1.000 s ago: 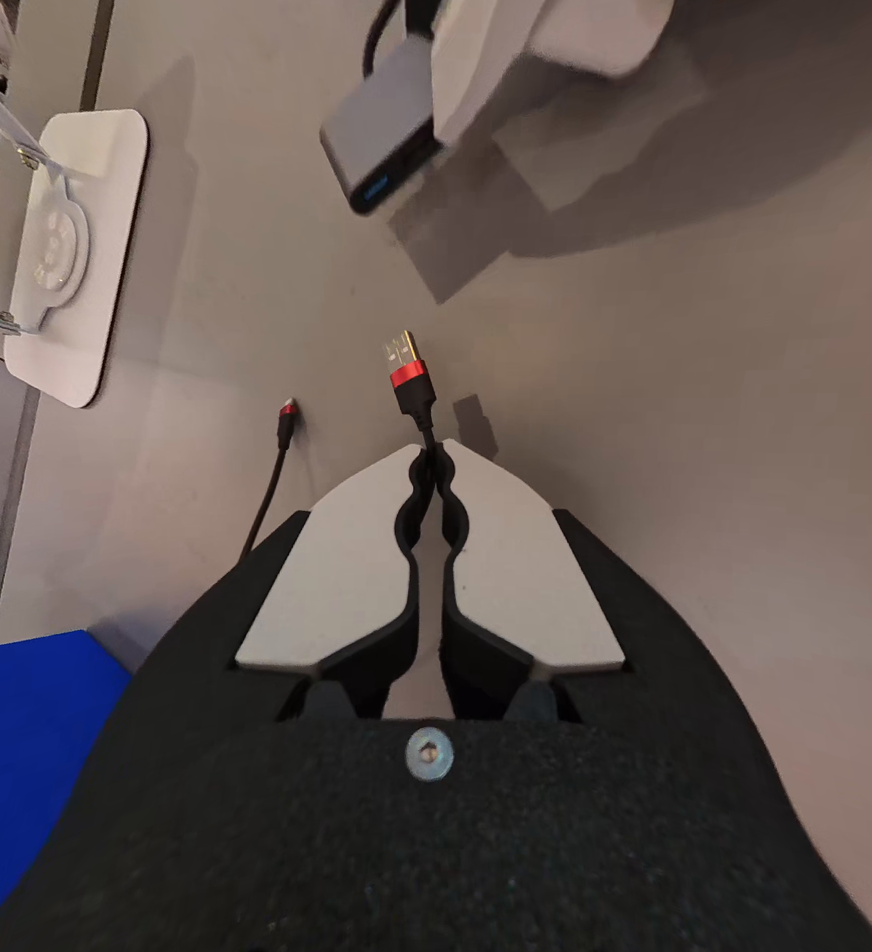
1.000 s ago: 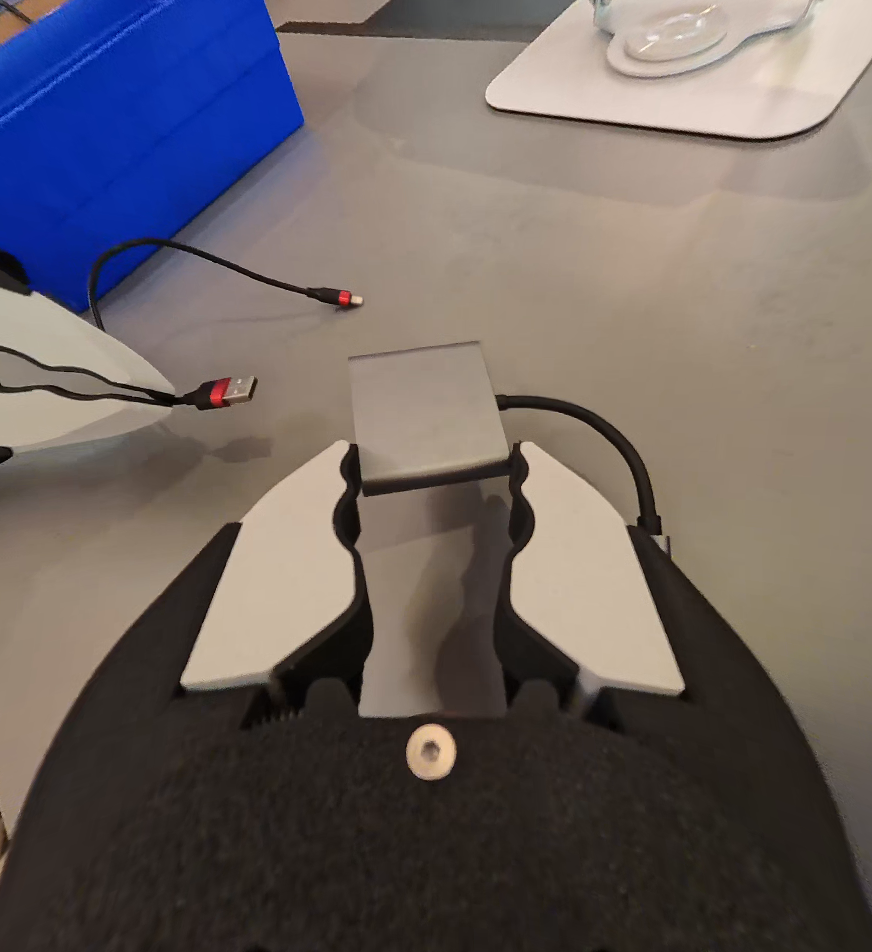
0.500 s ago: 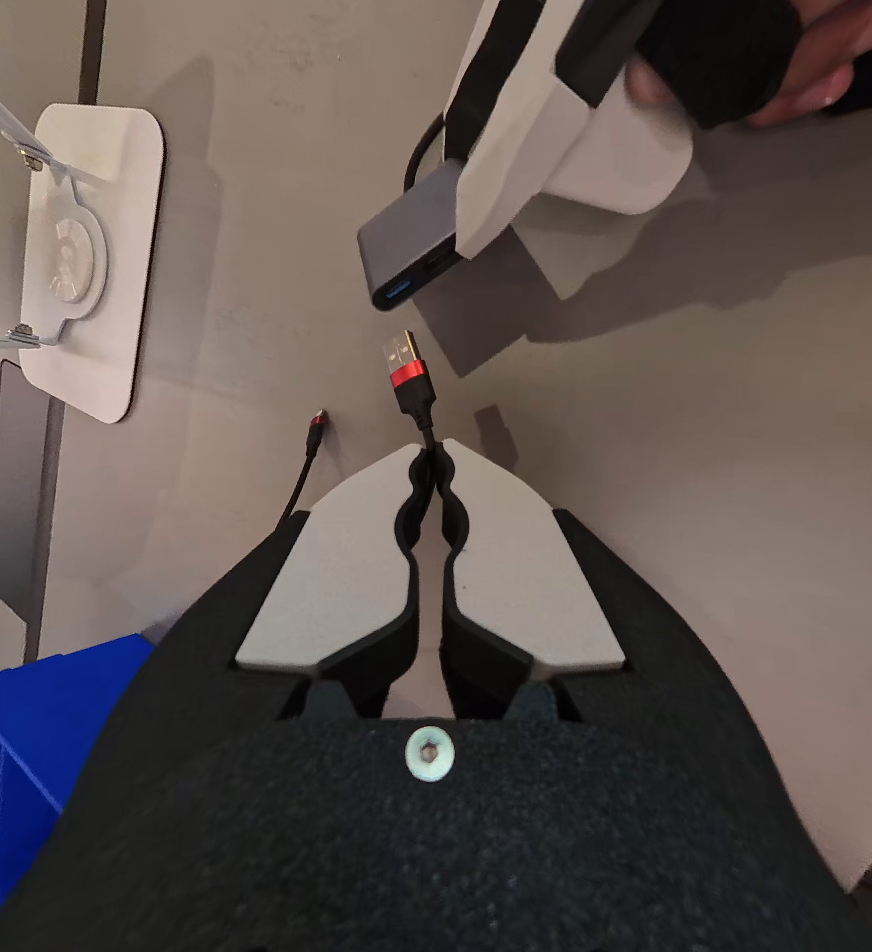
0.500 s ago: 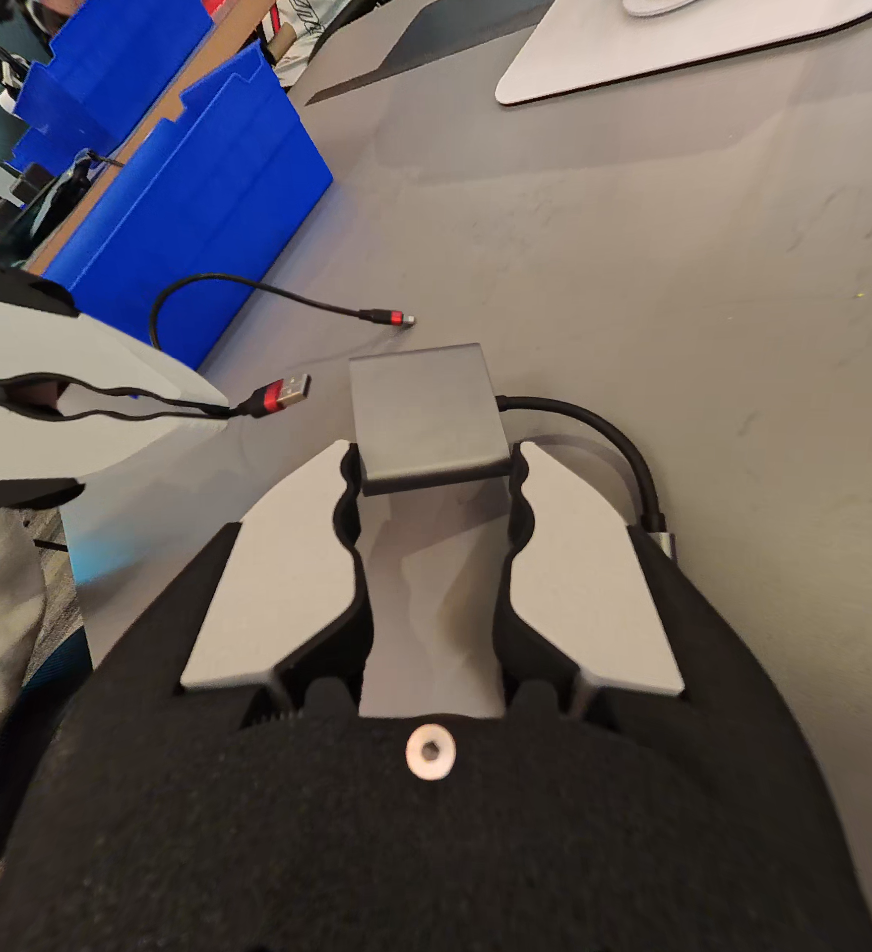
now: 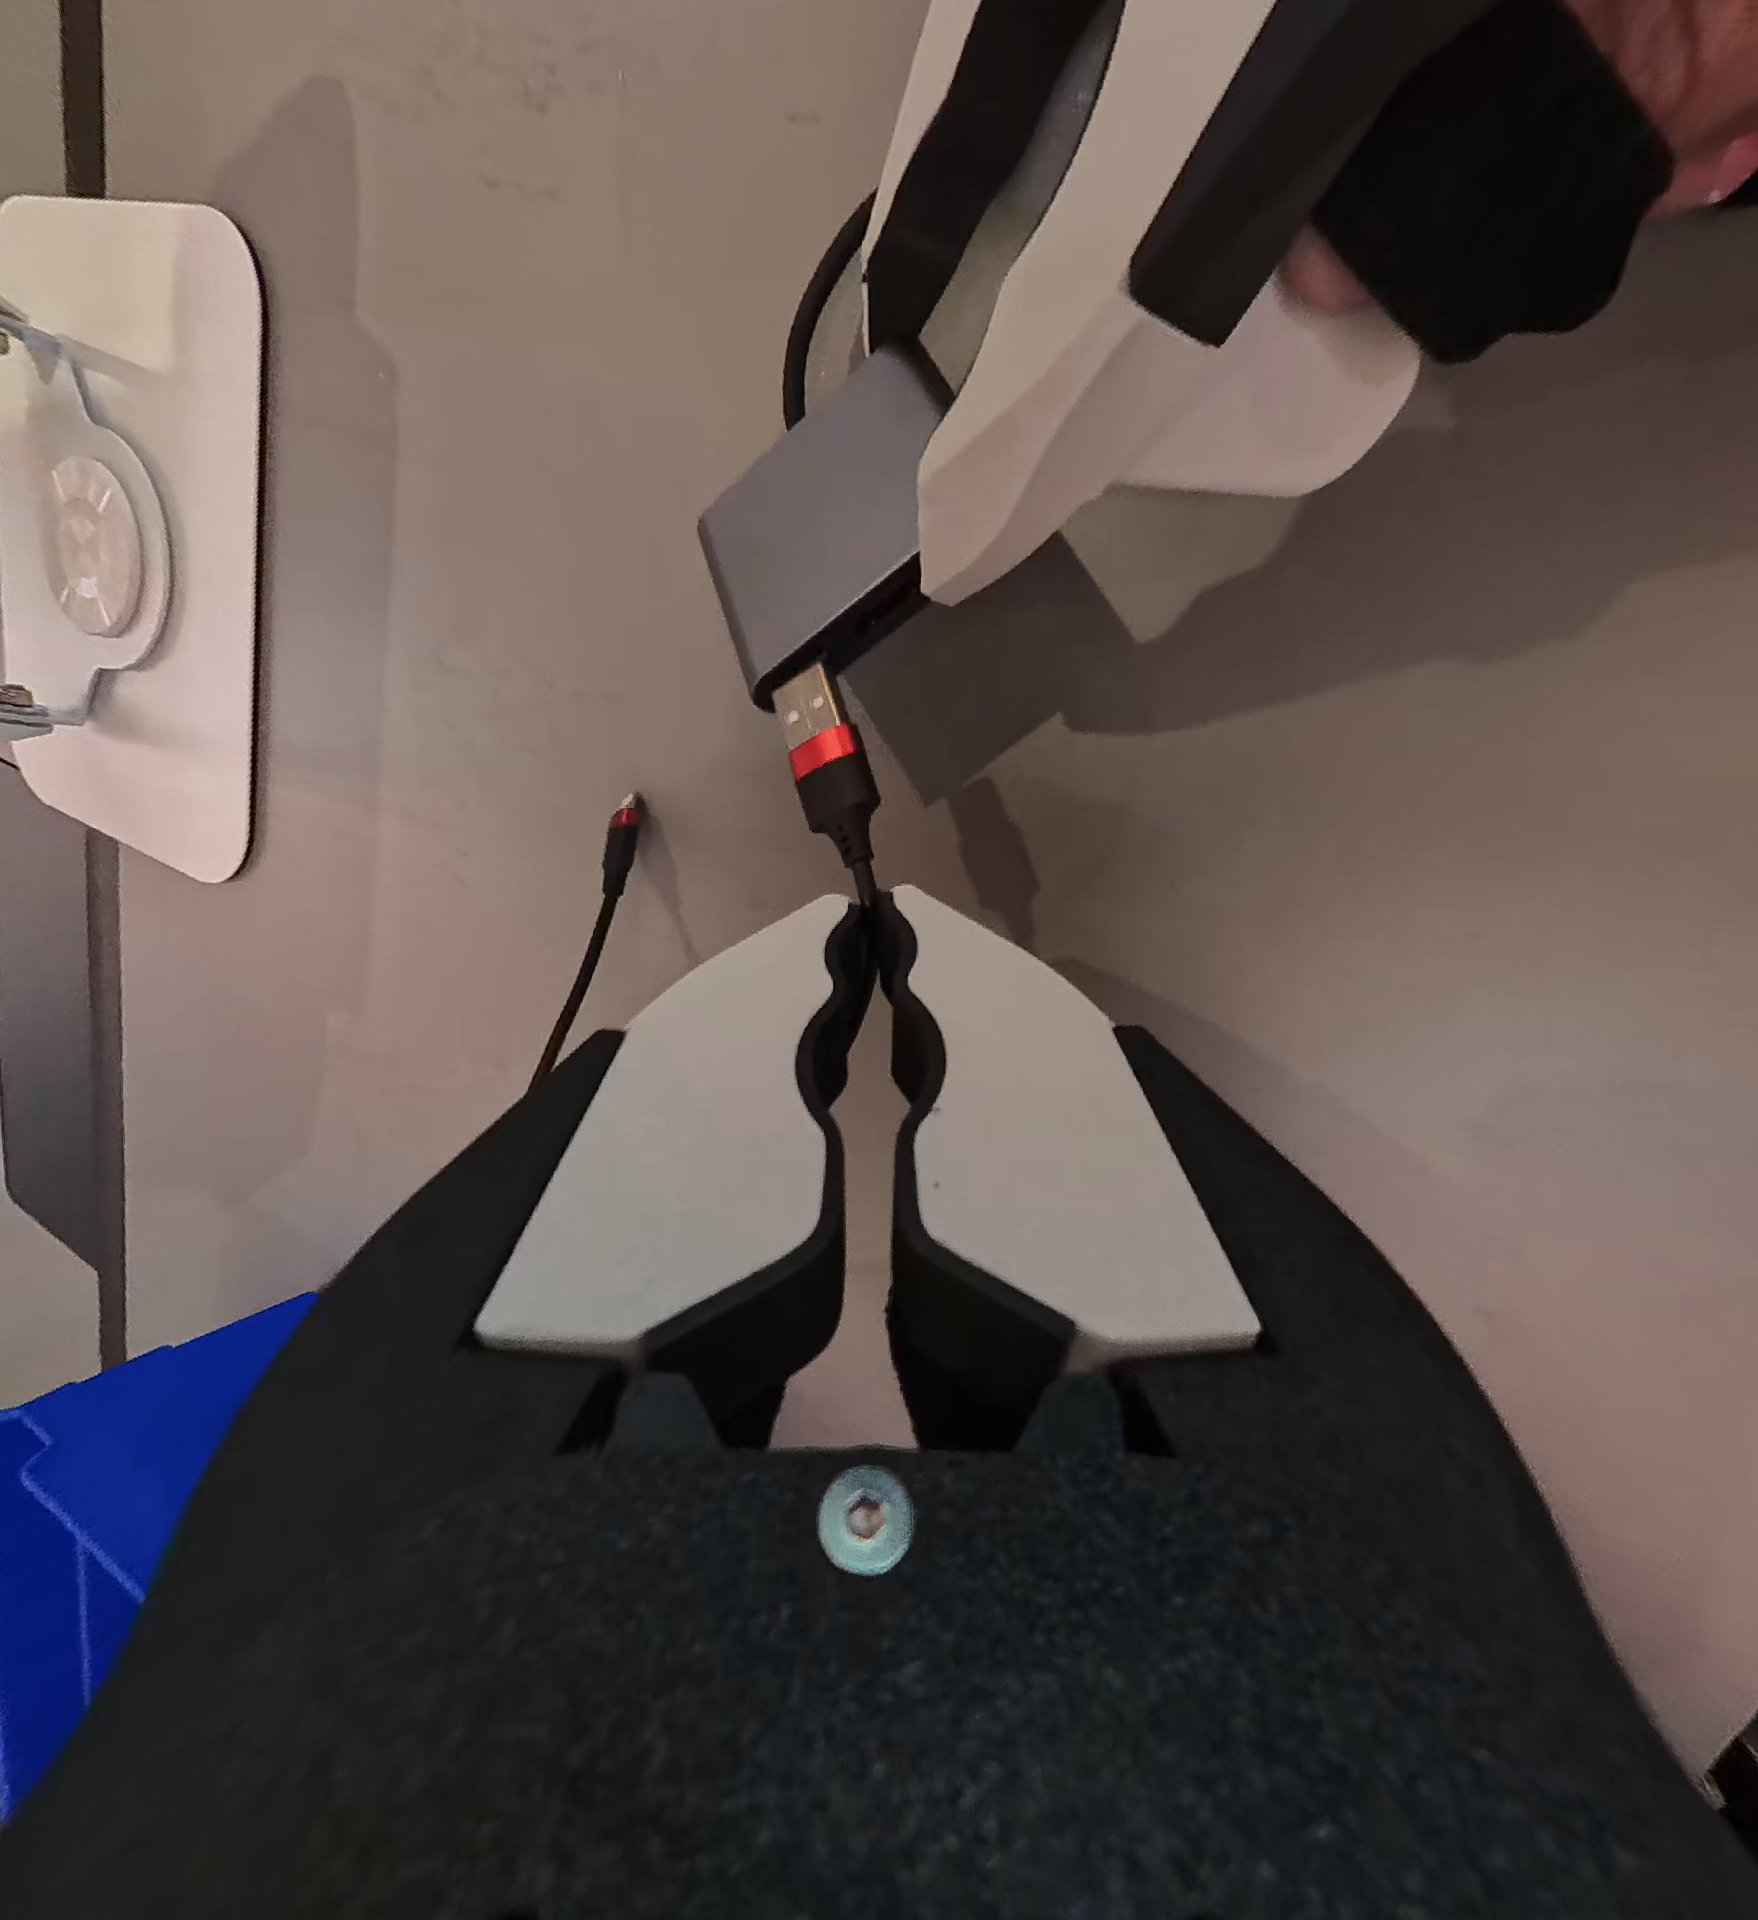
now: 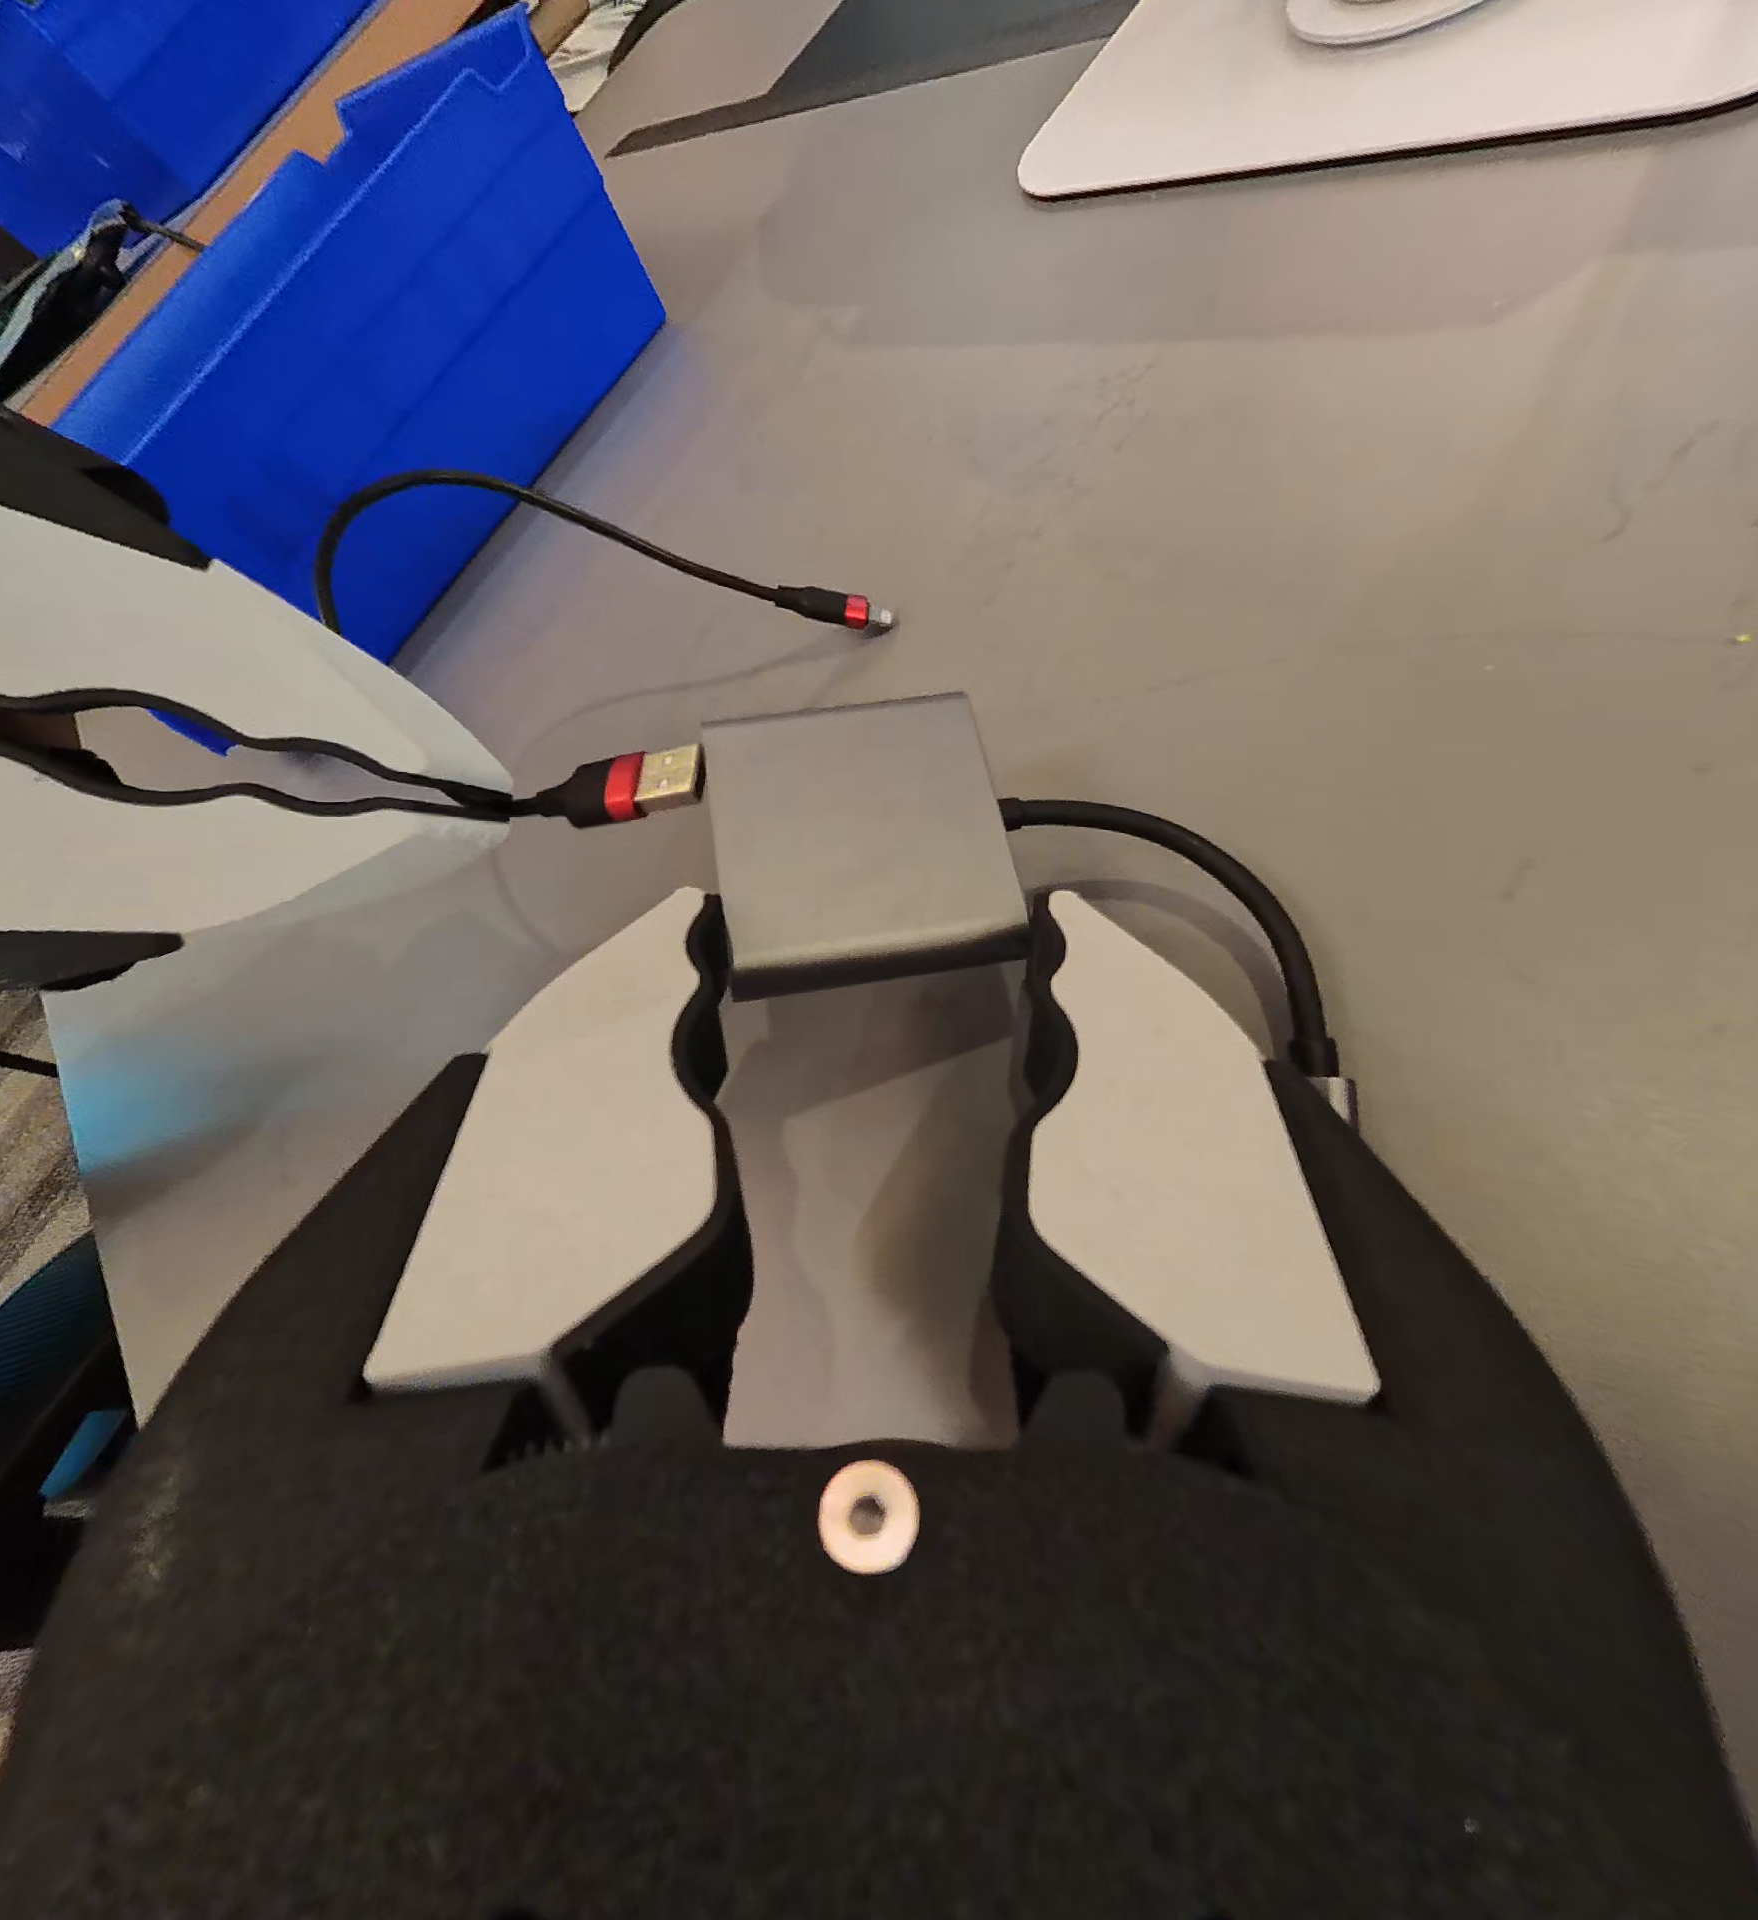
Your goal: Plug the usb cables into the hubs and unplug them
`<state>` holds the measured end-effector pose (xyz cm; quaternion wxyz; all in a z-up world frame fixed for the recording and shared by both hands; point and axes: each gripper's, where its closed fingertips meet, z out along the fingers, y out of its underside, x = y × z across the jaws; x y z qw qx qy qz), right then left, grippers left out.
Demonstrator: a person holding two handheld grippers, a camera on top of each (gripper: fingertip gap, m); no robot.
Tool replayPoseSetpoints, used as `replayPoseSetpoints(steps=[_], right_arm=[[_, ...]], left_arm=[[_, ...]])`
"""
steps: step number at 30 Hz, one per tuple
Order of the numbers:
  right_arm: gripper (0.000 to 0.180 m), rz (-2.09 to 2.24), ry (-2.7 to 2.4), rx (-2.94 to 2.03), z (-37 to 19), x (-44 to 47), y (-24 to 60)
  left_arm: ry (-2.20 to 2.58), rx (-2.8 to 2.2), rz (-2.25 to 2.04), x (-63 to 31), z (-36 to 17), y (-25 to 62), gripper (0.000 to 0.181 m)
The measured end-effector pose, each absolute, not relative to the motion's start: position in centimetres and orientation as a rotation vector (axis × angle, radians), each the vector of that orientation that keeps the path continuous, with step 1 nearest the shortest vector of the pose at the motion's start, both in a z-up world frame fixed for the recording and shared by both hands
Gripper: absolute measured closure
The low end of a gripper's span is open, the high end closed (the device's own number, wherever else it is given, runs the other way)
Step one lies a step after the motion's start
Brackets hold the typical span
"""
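My left gripper [image 5: 870,899] is shut on a black USB cable just behind its red-banded USB-A plug [image 5: 818,727]. The plug's metal tip sits at the port edge of a grey hub [image 5: 818,530]. My right gripper [image 6: 870,914] is shut on that grey hub [image 6: 854,831] and holds it above the table. In the right wrist view the plug [image 6: 646,784] touches the hub's left edge, and the left gripper [image 6: 506,805] comes in from the left. The cable's other small red-banded end [image 5: 628,816] lies on the table and also shows in the right wrist view [image 6: 859,613].
The hub's own black cable [image 6: 1239,883] loops to the right of my right gripper. A blue bin [image 6: 355,343] stands at the left, and shows in the left wrist view [image 5: 75,1538]. A white pad with a metal stand [image 5: 127,530] lies at the far left. The table [image 5: 1374,935] is grey.
The hub and the plug have come together: from a wide gap one second ago to the plug tip now meeting the hub's port edge. Both grippers stayed shut.
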<state>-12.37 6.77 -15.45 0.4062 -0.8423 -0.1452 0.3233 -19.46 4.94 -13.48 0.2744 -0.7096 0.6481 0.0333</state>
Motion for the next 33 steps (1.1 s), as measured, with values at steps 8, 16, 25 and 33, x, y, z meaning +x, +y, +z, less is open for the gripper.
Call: replayPoseSetpoints(steps=[8, 16, 25, 33], right_arm=[[0.124, 0.787, -0.382, -2.121, -15.4, -12.4, 6.8], [0.124, 0.794, -0.374, -2.126, -15.5, -12.3, 6.9], [0.124, 1.072, -0.232, -2.001, -13.2, -12.1, 6.9], [0.124, 1.088, -0.267, -1.996, -13.0, -13.2, 6.4]], left_arm=[[1.760, -1.934, 0.085, -19.5, -14.0, 4.7, 0.179], [1.740, -1.924, 0.067, -19.4, -13.5, 4.7, 0.179], [1.661, -1.891, 0.003, -20.1, -10.3, 4.1, 0.179], [1.747, -1.912, 0.116, -20.2, -9.9, 4.3, 0.179]])
